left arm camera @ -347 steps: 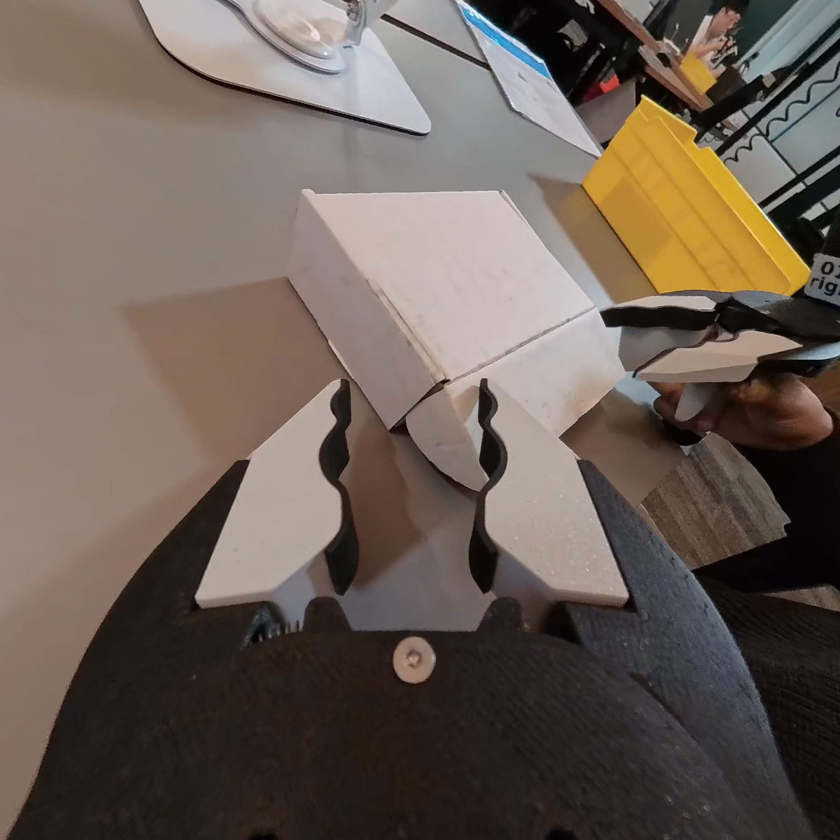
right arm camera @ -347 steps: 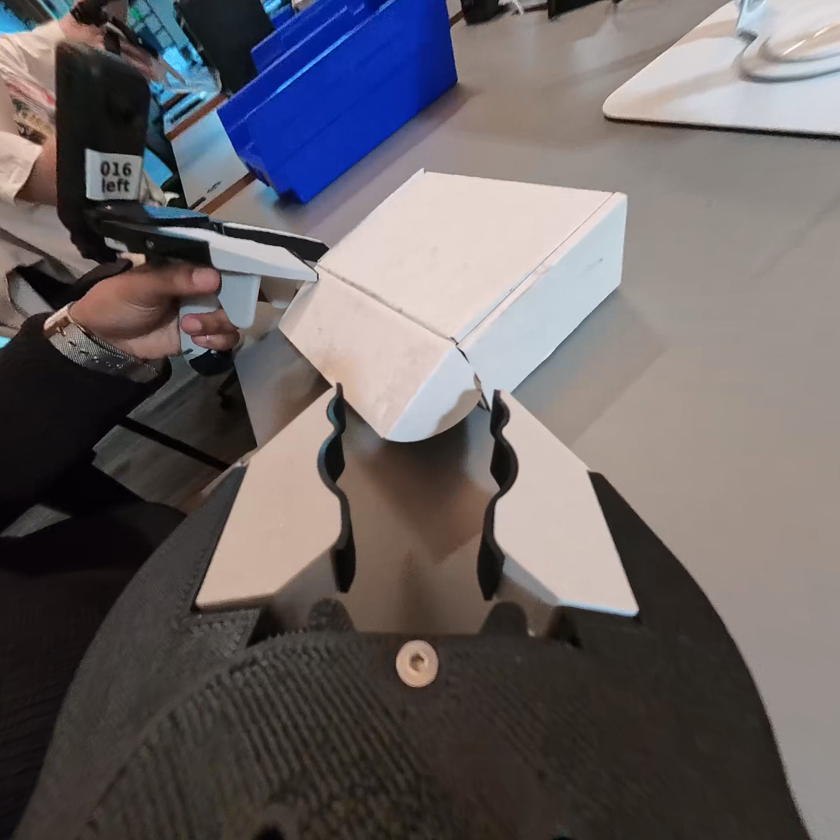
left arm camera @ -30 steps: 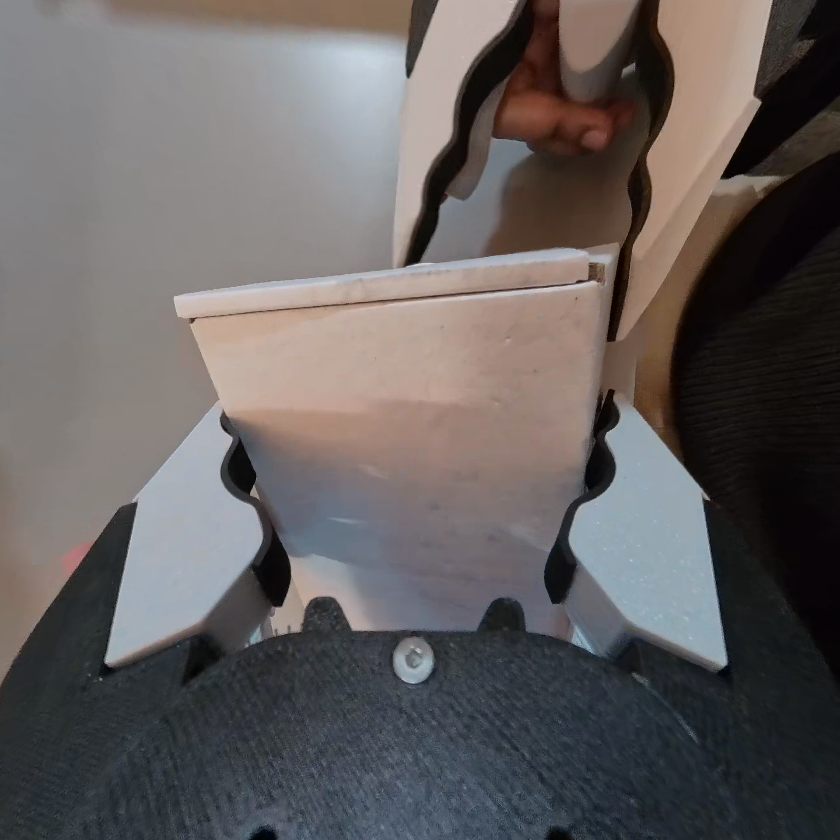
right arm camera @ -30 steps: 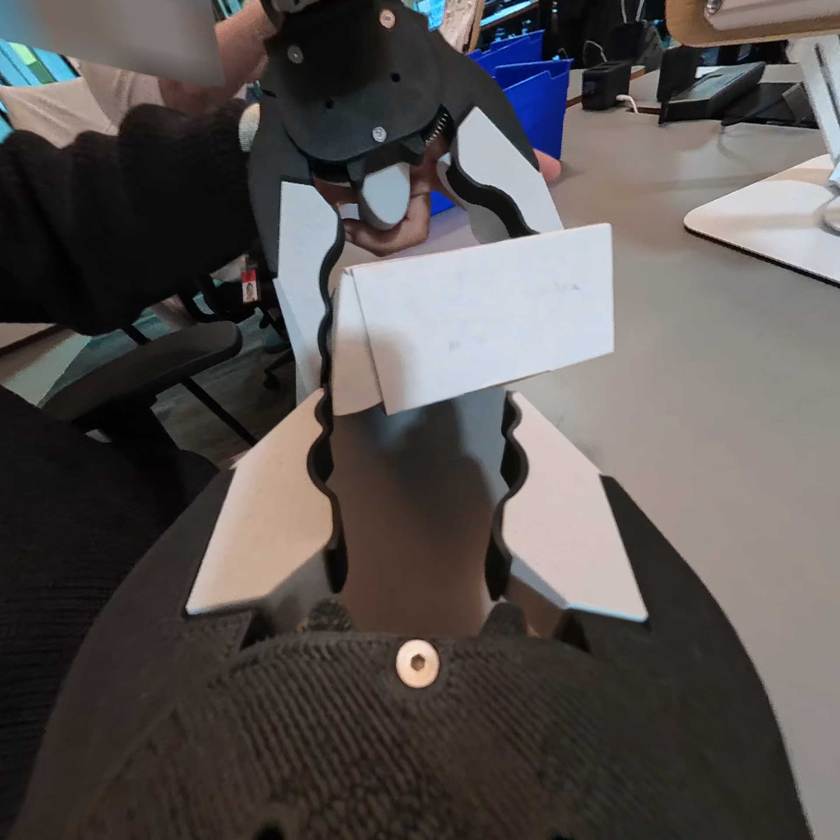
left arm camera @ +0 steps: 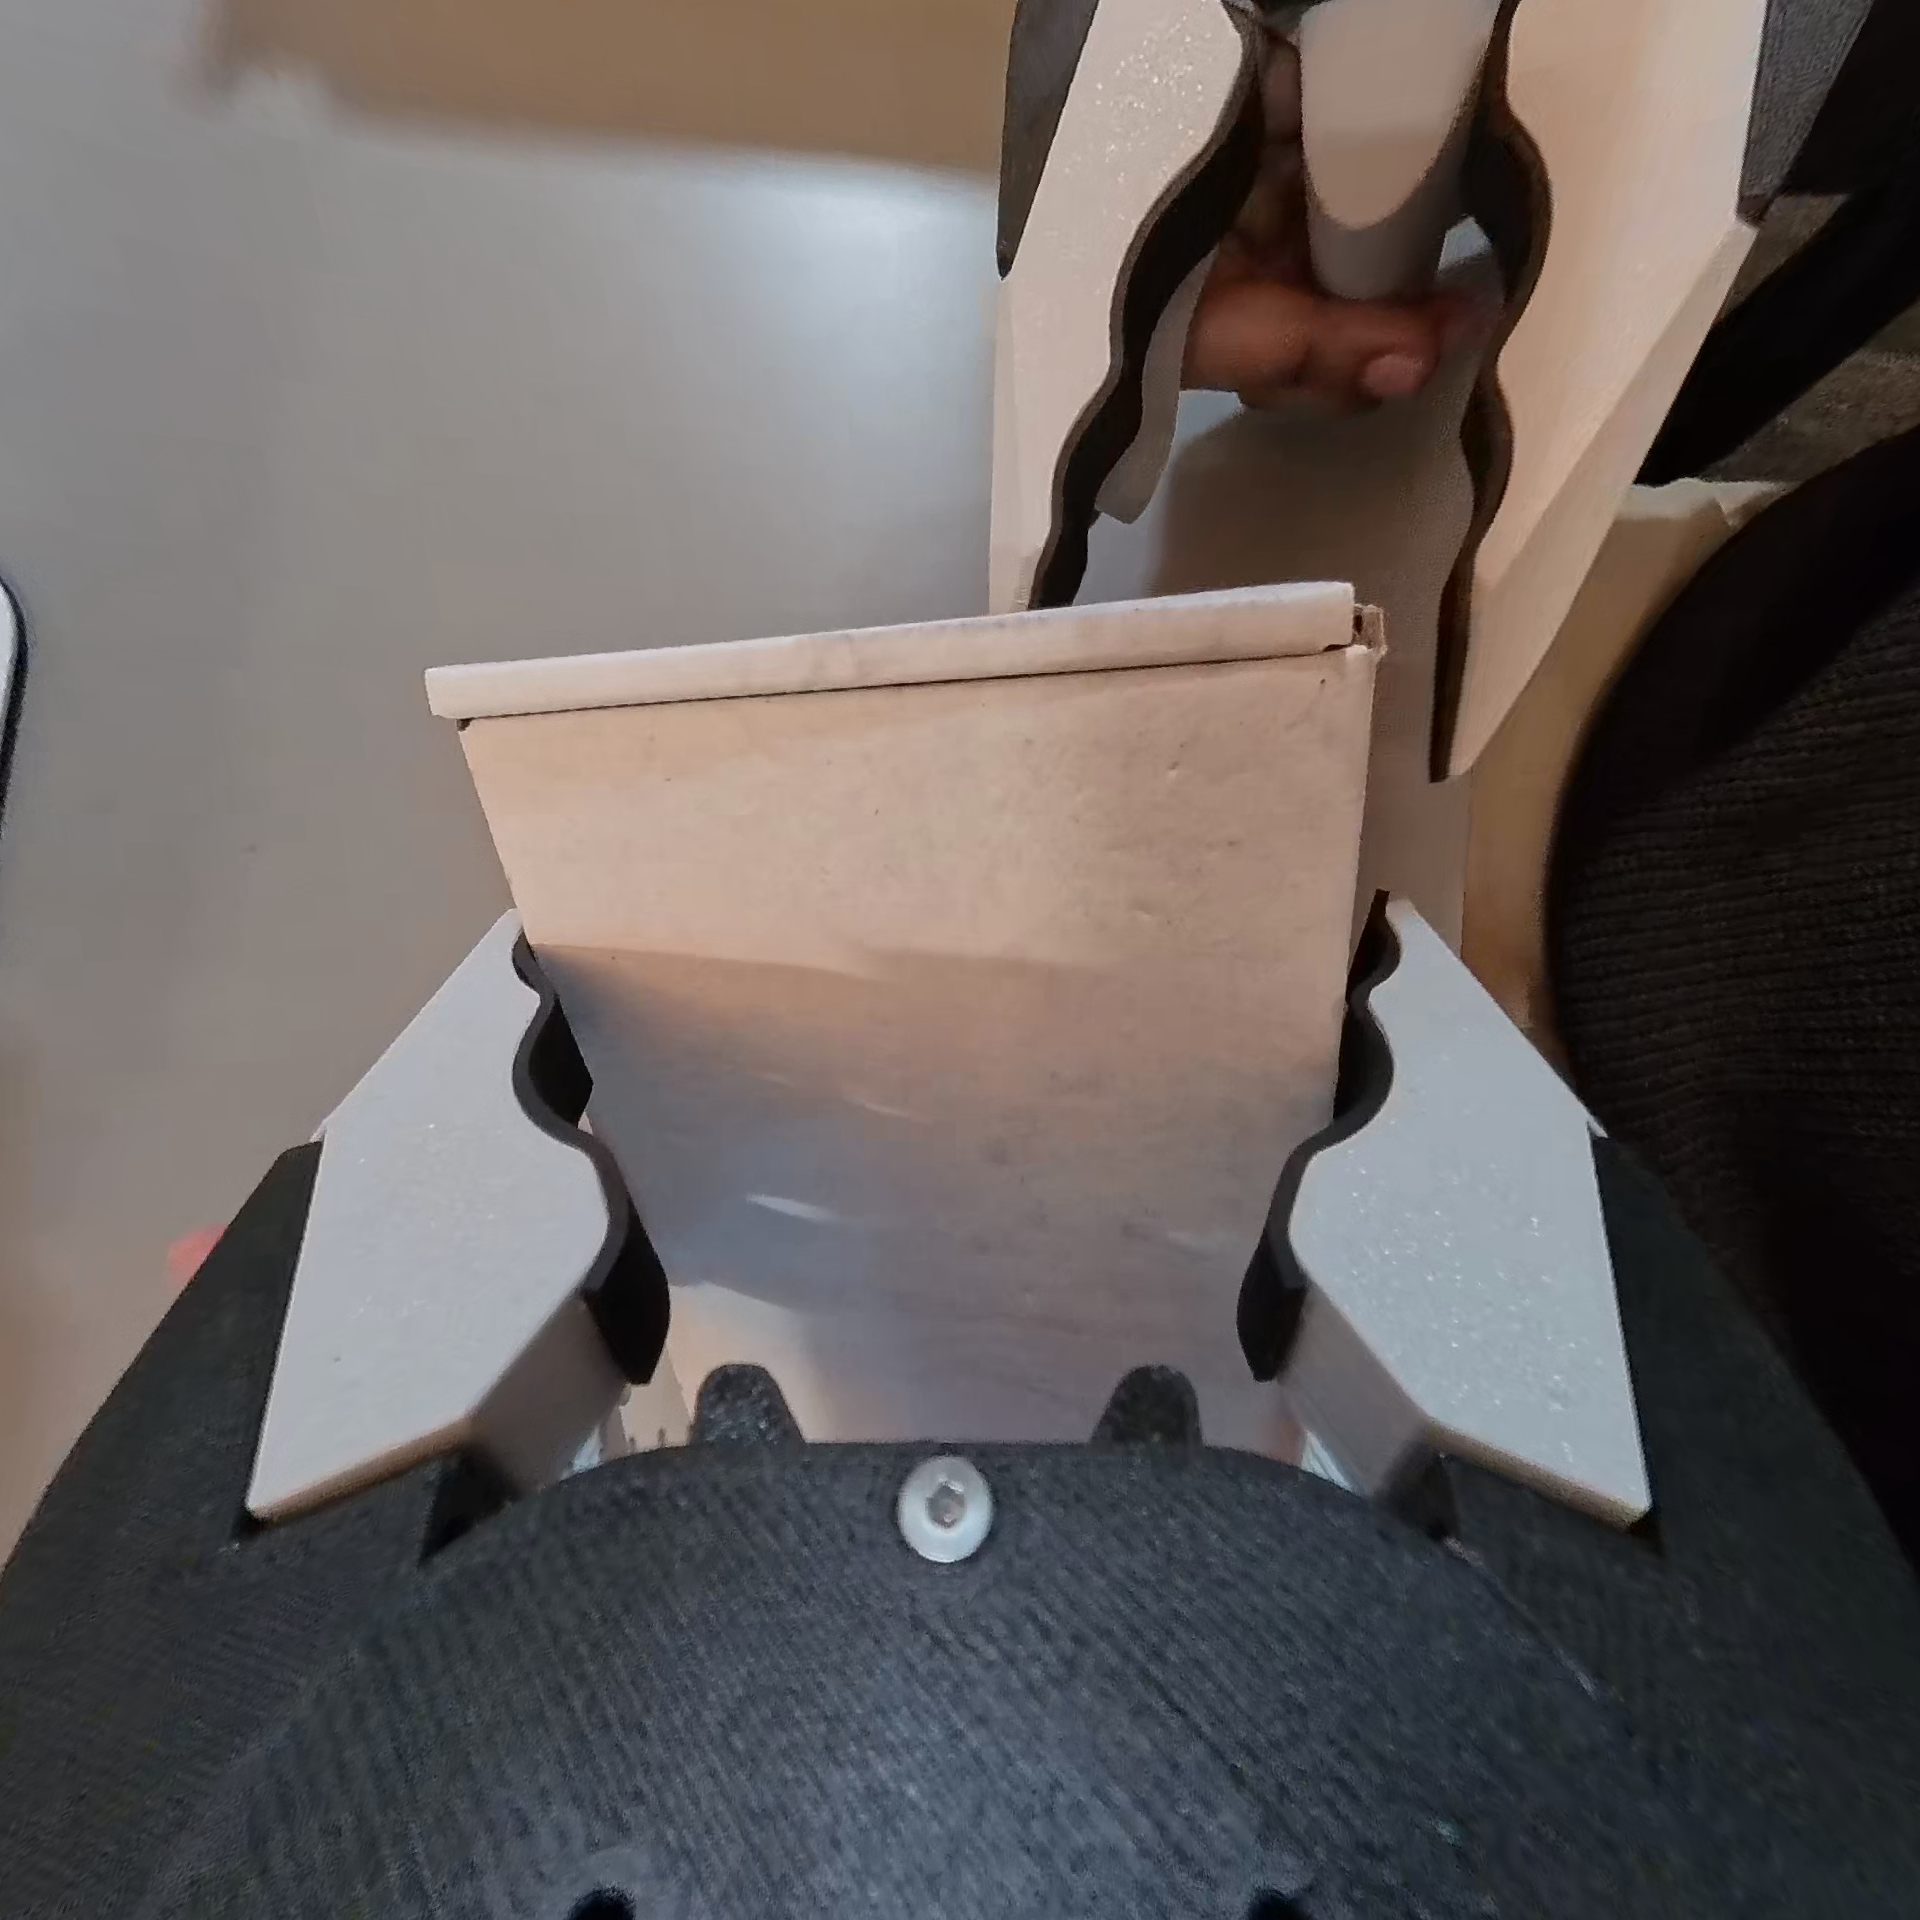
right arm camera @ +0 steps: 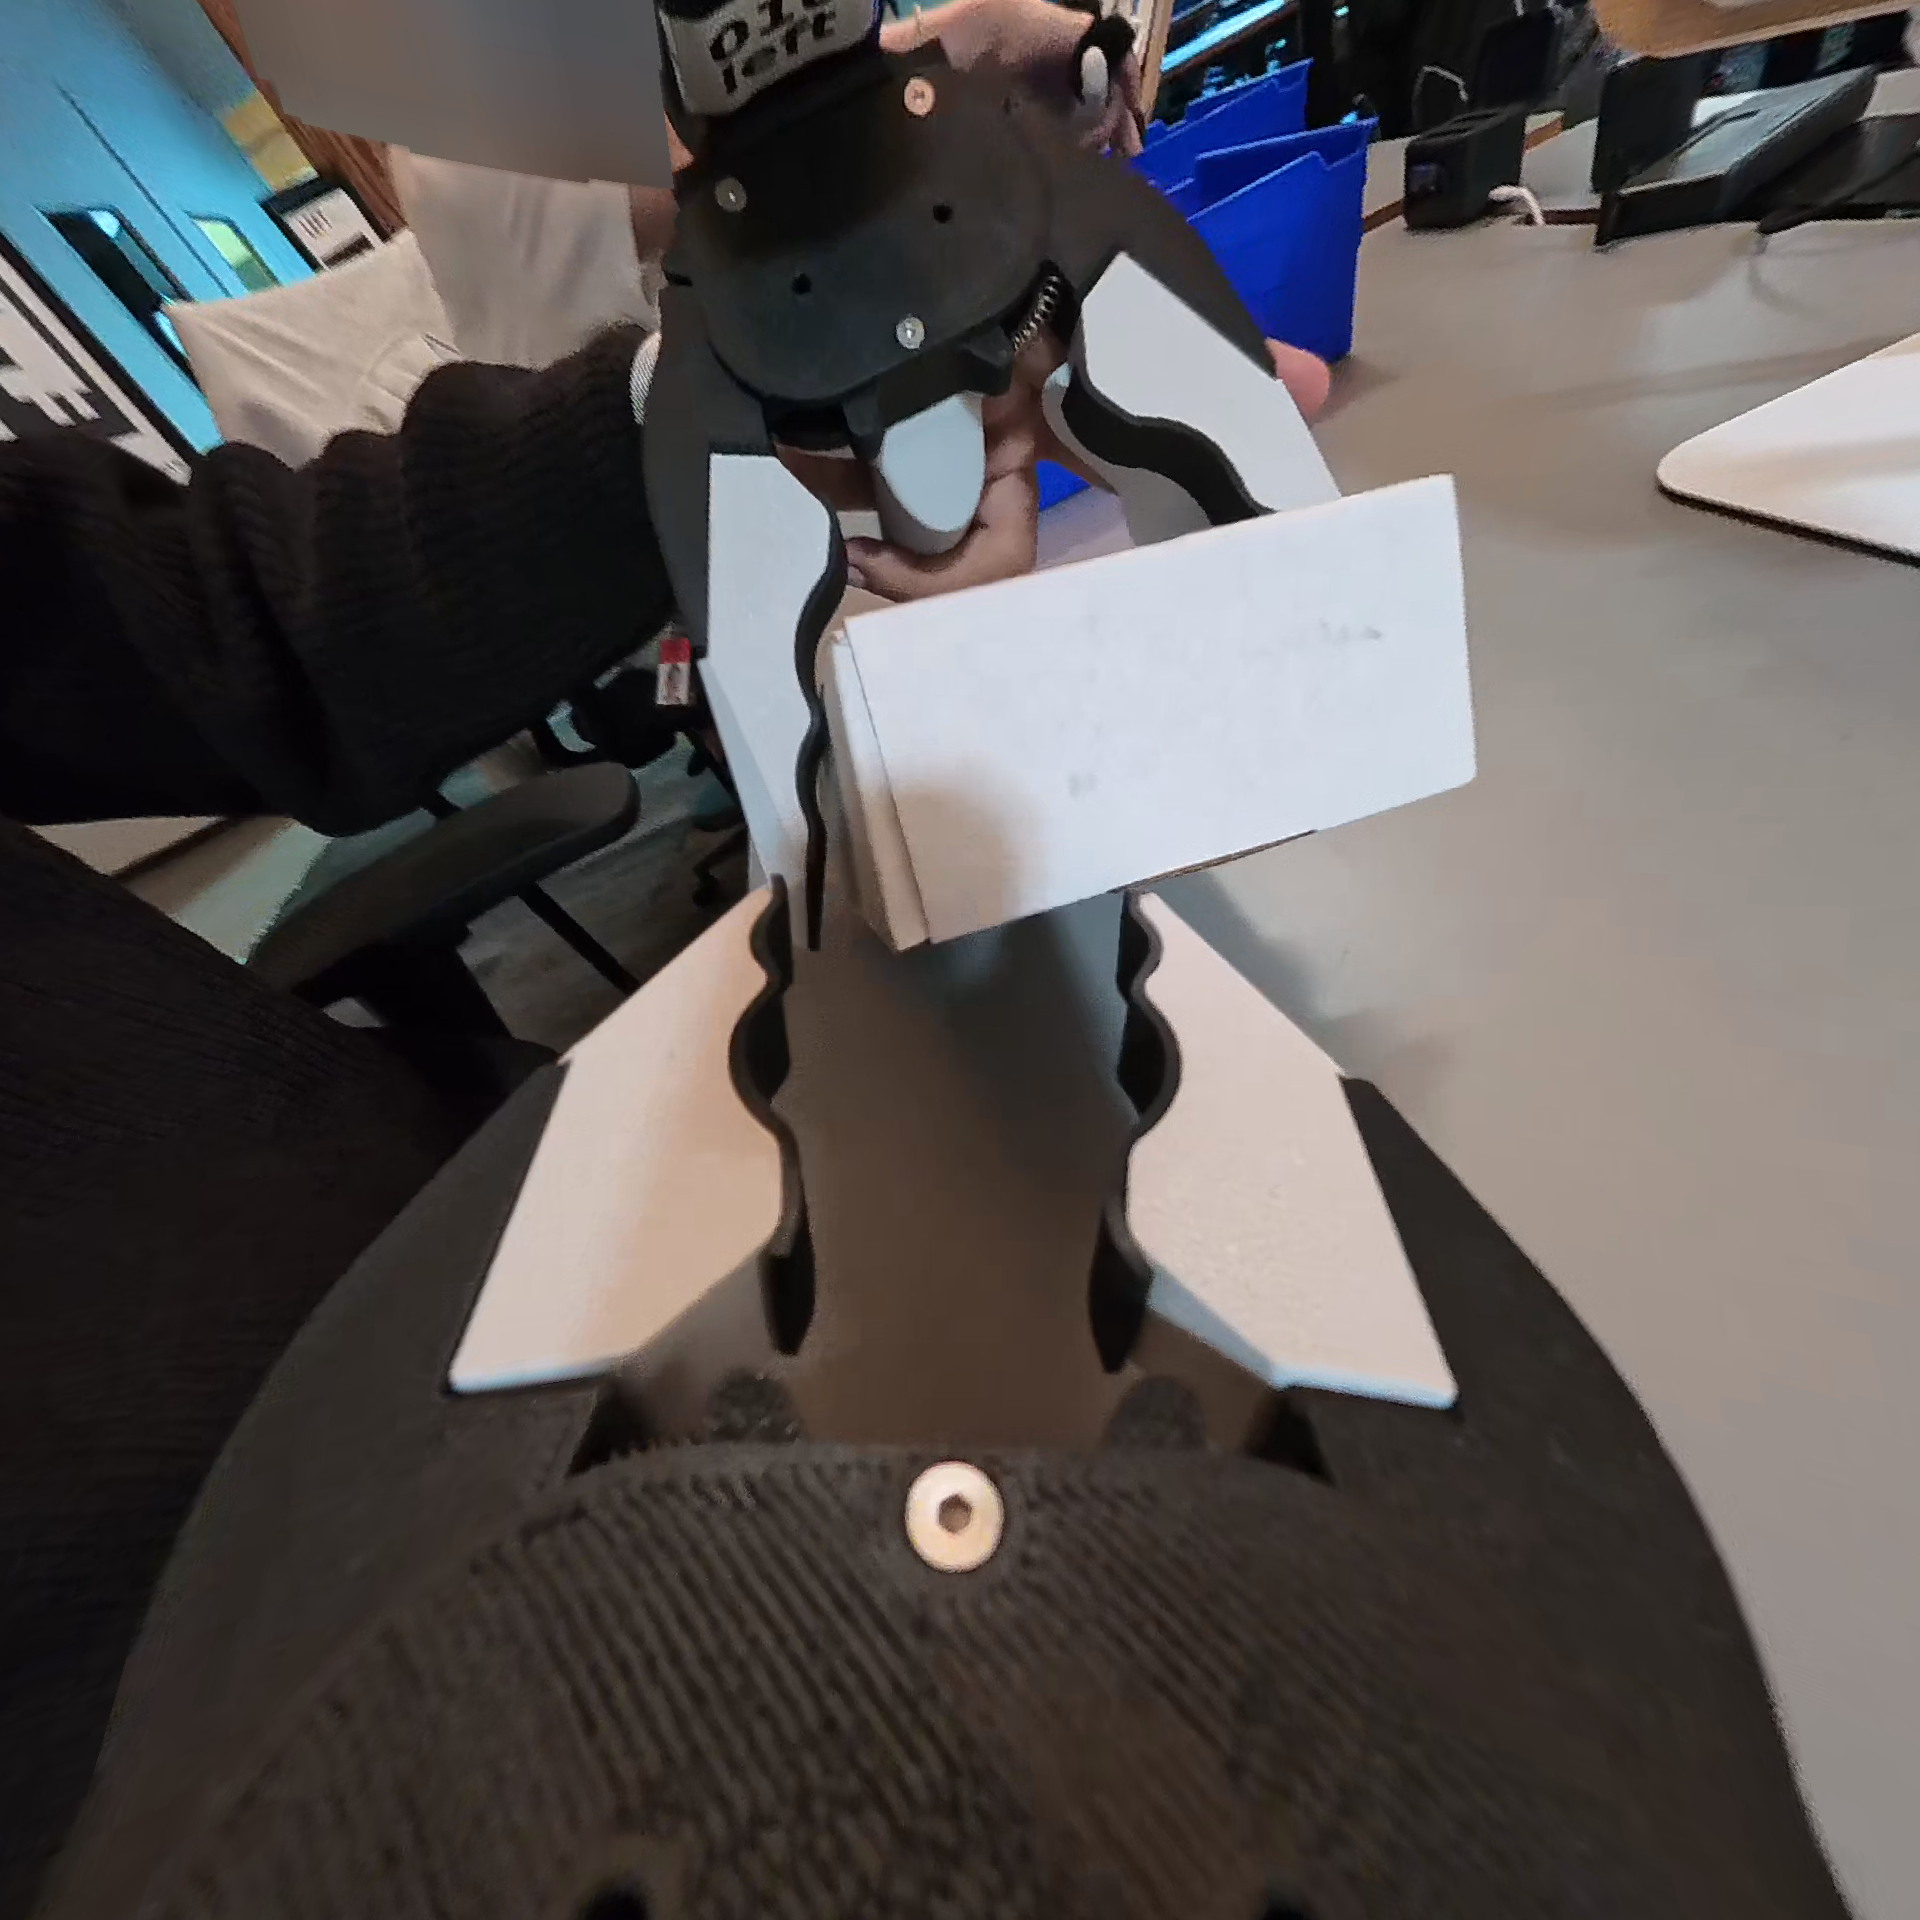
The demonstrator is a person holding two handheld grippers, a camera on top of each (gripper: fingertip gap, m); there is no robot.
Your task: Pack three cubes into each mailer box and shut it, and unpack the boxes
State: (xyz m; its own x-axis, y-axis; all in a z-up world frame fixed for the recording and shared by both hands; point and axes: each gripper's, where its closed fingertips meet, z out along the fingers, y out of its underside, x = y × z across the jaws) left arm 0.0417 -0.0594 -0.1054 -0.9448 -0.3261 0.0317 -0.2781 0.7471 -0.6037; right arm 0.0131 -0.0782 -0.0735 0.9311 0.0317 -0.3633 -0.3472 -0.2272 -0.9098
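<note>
A white mailer box [left arm camera: 935,883], lid closed, is clamped by its two sides between my left gripper's [left arm camera: 951,945] fingers and held above the grey table [right arm camera: 1662,987]. In the right wrist view the box [right arm camera: 1164,707] hangs tilted in the left gripper [right arm camera: 1091,727], which comes down from above. My right gripper [right arm camera: 956,909] is open and empty, its tips just below the box's near lower edge. In the left wrist view the right gripper [left arm camera: 1242,686] points down at the box's far edge. No cubes show.
Blue bins [right arm camera: 1278,208] stand at the table's far side. A white monitor base [right arm camera: 1818,457] lies at the right. An office chair [right arm camera: 468,862] and a person's dark sleeve [right arm camera: 312,582] are at the left, off the table edge. The tips of one gripper are about 5 centimetres away from the tips of the other.
Since 11.6 s ago the box has gone from lying on the table, flap out, to closed and lifted in my left gripper. In the last second my right gripper's jaws have narrowed a little.
</note>
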